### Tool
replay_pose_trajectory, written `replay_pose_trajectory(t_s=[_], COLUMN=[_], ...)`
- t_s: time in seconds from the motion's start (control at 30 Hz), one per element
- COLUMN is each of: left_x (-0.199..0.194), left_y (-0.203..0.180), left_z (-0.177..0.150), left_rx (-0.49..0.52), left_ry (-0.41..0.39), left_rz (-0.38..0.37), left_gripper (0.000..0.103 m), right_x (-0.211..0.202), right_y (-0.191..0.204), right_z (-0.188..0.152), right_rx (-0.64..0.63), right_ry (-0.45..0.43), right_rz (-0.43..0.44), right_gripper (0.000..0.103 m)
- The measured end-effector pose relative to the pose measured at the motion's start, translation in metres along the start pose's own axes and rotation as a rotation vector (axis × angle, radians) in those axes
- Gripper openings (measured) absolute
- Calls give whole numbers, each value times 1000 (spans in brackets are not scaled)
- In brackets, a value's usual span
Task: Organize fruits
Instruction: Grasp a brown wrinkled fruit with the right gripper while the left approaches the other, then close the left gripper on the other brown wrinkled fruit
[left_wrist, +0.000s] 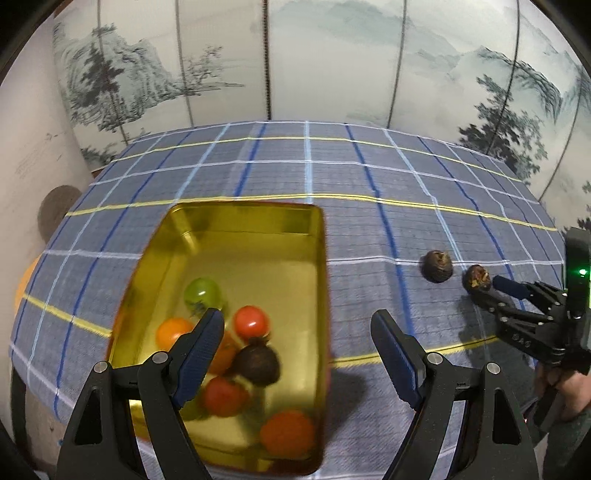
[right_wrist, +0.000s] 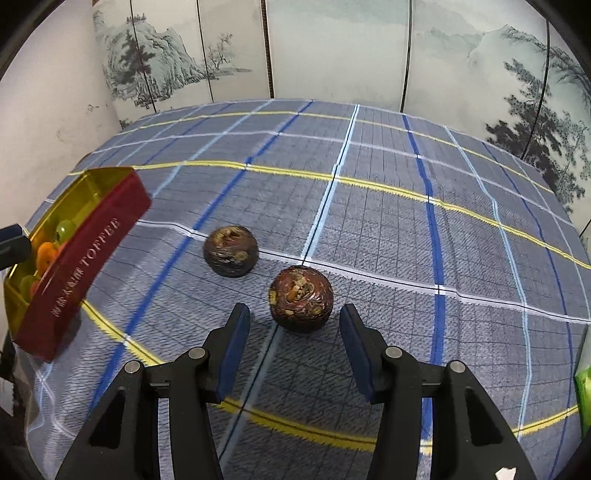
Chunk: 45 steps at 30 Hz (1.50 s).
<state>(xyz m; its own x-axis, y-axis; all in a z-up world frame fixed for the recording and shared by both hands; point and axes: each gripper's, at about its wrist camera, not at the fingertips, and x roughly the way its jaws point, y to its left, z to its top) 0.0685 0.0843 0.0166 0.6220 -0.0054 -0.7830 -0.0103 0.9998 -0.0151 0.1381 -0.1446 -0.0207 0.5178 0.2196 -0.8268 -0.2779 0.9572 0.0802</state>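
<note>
A gold tin (left_wrist: 295, 229) with a red outer wall (right_wrist: 85, 266) holds several small fruits: a green one (left_wrist: 202, 293), orange and red ones (left_wrist: 251, 322), and a dark brown one (left_wrist: 257, 363). My left gripper (left_wrist: 297, 325) hangs open above the tin's right side with nothing between its fingers. Two more dark brown fruits lie on the checked cloth: the farther (right_wrist: 231, 251) and the nearer (right_wrist: 301, 297). My right gripper (right_wrist: 293, 321) is open, its fingertips on either side of the nearer fruit's front without touching it. The left wrist view shows this gripper (left_wrist: 491, 291) at that fruit (left_wrist: 476, 278).
A blue checked tablecloth (right_wrist: 388, 229) covers the table, and a painted folding screen (right_wrist: 332, 48) stands behind it. A green object (right_wrist: 584, 391) shows at the right edge. A person's hand (left_wrist: 565, 391) holds the right gripper. Something orange (left_wrist: 24, 291) lies beyond the table's left edge.
</note>
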Motion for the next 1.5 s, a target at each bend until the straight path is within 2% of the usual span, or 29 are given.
replay_pose_trajectory(t_s=[0.5, 1.03, 1.23, 1.5], left_x=[35, 60, 68, 80], left_y=[-55, -74, -83, -96], left_z=[16, 14, 16, 18], left_rx=[58, 79, 89, 99], left_ry=[22, 56, 59, 78], left_rz=[-62, -60, -65, -71], left_gripper=[82, 82, 82, 82], right_x=[17, 21, 19, 10], right_y=[0, -2, -3, -22], right_z=[6, 12, 9, -1], right_rx=[-49, -49, -49, -14], right_ry=[-5, -18, -18, -22], right_rz=[-27, -16, -14, -53], right_gripper=[42, 43, 37, 36])
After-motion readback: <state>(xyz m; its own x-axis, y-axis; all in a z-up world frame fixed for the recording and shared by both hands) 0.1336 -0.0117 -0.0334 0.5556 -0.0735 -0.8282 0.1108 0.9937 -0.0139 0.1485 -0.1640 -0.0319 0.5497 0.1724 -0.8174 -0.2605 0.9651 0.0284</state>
